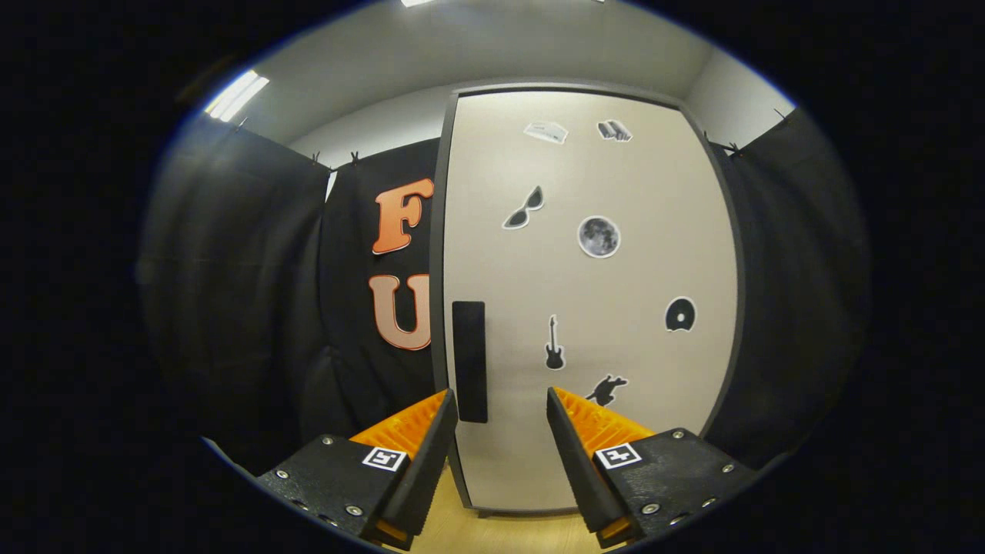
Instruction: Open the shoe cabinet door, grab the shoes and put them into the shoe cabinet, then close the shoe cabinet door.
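Note:
The shoe cabinet [592, 292] stands upright straight ahead, its beige door [616, 431] shut inside a dark grey frame. Several black stickers dot the door. A black vertical handle [469, 362] sits near the door's left edge. My gripper [500, 404] is open, with nothing between its orange-and-black fingers [412, 435]. The left fingertip is level with the handle's lower end and just left of it; how far it is from the door I cannot tell.
Black cloth walls hang on both sides of the cabinet. A light wooden floor [492, 531] shows below the fingers, in front of the cabinet's base.

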The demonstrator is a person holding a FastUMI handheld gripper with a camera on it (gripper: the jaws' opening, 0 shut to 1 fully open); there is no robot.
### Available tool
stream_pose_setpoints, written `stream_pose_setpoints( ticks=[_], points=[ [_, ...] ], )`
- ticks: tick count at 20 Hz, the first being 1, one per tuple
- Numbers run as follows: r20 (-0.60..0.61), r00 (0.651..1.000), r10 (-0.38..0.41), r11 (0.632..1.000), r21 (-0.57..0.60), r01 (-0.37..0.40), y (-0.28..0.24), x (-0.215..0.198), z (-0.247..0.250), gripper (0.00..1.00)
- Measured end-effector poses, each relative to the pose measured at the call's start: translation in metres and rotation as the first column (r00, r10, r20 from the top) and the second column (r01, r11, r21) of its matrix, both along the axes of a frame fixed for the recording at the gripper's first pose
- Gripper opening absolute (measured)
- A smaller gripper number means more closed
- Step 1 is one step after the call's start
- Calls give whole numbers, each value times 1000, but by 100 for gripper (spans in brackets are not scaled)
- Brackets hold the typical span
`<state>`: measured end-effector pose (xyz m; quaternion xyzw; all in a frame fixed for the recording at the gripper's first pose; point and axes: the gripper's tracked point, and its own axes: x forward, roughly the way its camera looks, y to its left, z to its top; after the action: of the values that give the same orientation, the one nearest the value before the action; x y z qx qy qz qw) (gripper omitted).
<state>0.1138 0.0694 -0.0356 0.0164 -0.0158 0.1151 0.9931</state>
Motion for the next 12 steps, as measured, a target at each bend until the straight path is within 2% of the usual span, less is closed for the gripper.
stream_pose_setpoints(
  ticks=[7, 12],
  points=[
    [34, 991, -129, 991, -23, 130, -49, -75, 12, 75],
    [18, 983, -182, 983, -10, 182, -59, -120, 3, 76]
  ],
)
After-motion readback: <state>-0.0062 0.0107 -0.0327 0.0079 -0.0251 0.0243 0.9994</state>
